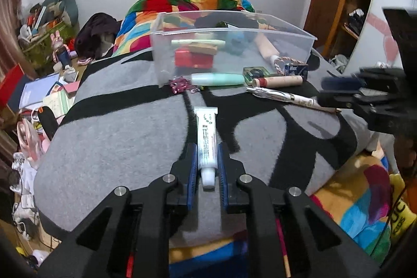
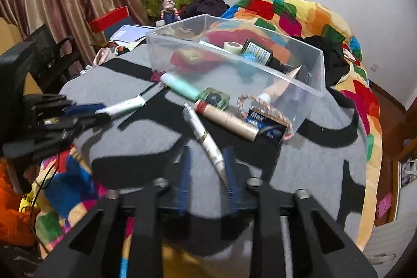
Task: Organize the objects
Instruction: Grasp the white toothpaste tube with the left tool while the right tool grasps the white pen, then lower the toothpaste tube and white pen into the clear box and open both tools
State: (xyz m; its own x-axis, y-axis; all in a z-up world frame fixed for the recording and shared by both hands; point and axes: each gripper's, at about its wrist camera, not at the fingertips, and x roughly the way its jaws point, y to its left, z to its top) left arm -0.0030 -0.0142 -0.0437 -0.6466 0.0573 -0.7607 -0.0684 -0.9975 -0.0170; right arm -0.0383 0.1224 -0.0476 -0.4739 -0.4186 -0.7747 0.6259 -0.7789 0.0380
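My left gripper (image 1: 207, 147) is shut on the cap end of a white tube (image 1: 206, 132), whose crimped end points toward a clear plastic bin (image 1: 234, 30). The right wrist view shows the same tube (image 2: 122, 104) held just above the grey and black blanket (image 2: 146, 132). My right gripper (image 2: 207, 155) stands open around the tip of a white pen (image 2: 200, 132). The tip rests against the right-hand pad only, and the pen lies on the blanket. The bin (image 2: 234, 61) holds a red box, a roll of tape, a dark bottle and other small things.
In front of the bin lie a mint green tube (image 1: 217, 79), a tan cylinder with a red end (image 1: 278, 81), a small blue box (image 1: 295, 69), a green square item (image 1: 256, 71) and a pink clip (image 1: 179, 84). A colourful quilt (image 2: 299, 14) lies behind; cluttered floor lies to the left.
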